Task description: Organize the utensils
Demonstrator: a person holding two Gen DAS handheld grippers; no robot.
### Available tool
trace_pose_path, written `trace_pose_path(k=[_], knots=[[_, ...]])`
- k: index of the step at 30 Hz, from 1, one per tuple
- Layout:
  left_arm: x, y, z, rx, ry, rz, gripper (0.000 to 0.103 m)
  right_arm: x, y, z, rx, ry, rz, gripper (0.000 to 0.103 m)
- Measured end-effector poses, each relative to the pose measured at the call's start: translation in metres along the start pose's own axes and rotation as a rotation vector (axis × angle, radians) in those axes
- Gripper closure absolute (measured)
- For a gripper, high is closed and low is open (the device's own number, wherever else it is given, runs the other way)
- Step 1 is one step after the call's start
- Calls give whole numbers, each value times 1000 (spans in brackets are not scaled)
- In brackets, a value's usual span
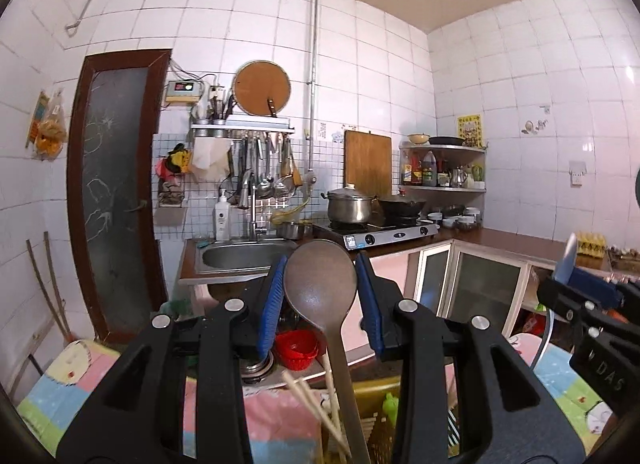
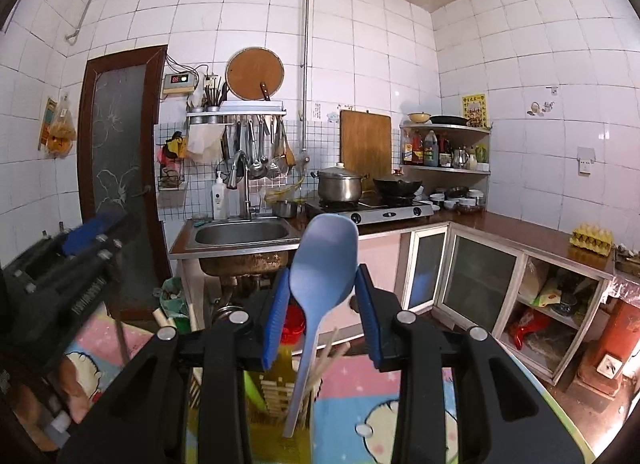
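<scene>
**Two spoons held bowl-up over the utensil holder**

We hold one spoon in each pair of tongs. The left tongs (image 1: 320, 298) are closed on the brown spoon (image 1: 320, 284), with the blue pads touching both sides of its bowl. The right tongs (image 2: 322, 298) grip the blue spoon (image 2: 324, 260) in the same way. Both spoons stand almost upright, with the bowl up and the handle hanging down. We judge this is on purpose: in this position the thin handle can enter a narrow opening first.

Under both handles stands a yellow holder (image 1: 376, 396), on a table with a colourful cartoon cloth (image 2: 372, 396). Pale chopsticks (image 1: 308, 396) are already leaning in it. In the right view the tip of the blue handle is low, in front of the holder; we cannot tell if it is already inside.

For room, the two tongs are near each other: the right tongs appear at the right edge of the left view. The chopsticks also take part of the opening, so the handles may knock against them. Above the table the air is free. The sink (image 2: 242, 233) and the stove (image 2: 370, 211) stand well apart, behind the table.
</scene>
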State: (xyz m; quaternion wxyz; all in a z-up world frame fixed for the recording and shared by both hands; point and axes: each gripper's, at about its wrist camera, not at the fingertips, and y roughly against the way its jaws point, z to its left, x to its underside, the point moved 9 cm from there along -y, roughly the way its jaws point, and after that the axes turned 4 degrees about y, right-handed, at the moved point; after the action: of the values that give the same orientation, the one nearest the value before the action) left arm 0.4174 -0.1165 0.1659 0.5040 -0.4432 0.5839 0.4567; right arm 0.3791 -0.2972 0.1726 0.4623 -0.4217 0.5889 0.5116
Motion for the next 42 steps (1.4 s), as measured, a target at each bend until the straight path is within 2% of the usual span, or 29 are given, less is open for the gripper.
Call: trace_pose_path(k=[6, 12, 21, 22, 23, 24, 25, 26, 28, 29, 31, 32, 36, 38, 42], knots=[[36, -34, -6, -8, -31, -4, 69, 20, -36, 1, 0, -3, 11, 69], [75, -45, 0, -10, -36, 46, 69, 58, -63, 1, -21, -14, 75, 69], [93, -42, 14, -24, -21, 95, 68, 98, -75, 17, -55, -2, 165, 69], [92, -39, 16, -26, -22, 103, 65, 101, -74, 18, -62, 2, 176, 67], [90, -35, 20, -29, -21, 113, 63, 104, -72, 19, -63, 6, 183, 59], [88, -31, 23, -30, -17, 119, 55, 105, -68, 18, -57, 11, 191, 55], [83, -21, 29, -35, -10, 124, 47, 104, -62, 16, -50, 11, 187, 48], [79, -13, 33, -39, -6, 126, 42, 102, -54, 13, -43, 10, 183, 45], [70, 8, 44, -42, -4, 131, 26, 98, -37, 7, -41, 7, 177, 42], [67, 18, 47, -46, -4, 129, 23, 96, -25, 5, -43, 4, 174, 36], [58, 48, 59, -57, 3, 110, 10, 95, -5, 0, -46, 2, 169, 28], [53, 66, 64, -62, 8, 98, 7, 98, 13, -2, -53, 2, 168, 23], [53, 129, 74, -56, 25, 80, 5, 116, 68, -5, -83, -1, 163, 14], [61, 157, 75, -64, 21, 76, 5, 128, 96, -5, -93, -12, 155, 7], [94, 211, 70, -57, -1, 115, 5, 155, 143, 1, -104, -40, 138, 5]])
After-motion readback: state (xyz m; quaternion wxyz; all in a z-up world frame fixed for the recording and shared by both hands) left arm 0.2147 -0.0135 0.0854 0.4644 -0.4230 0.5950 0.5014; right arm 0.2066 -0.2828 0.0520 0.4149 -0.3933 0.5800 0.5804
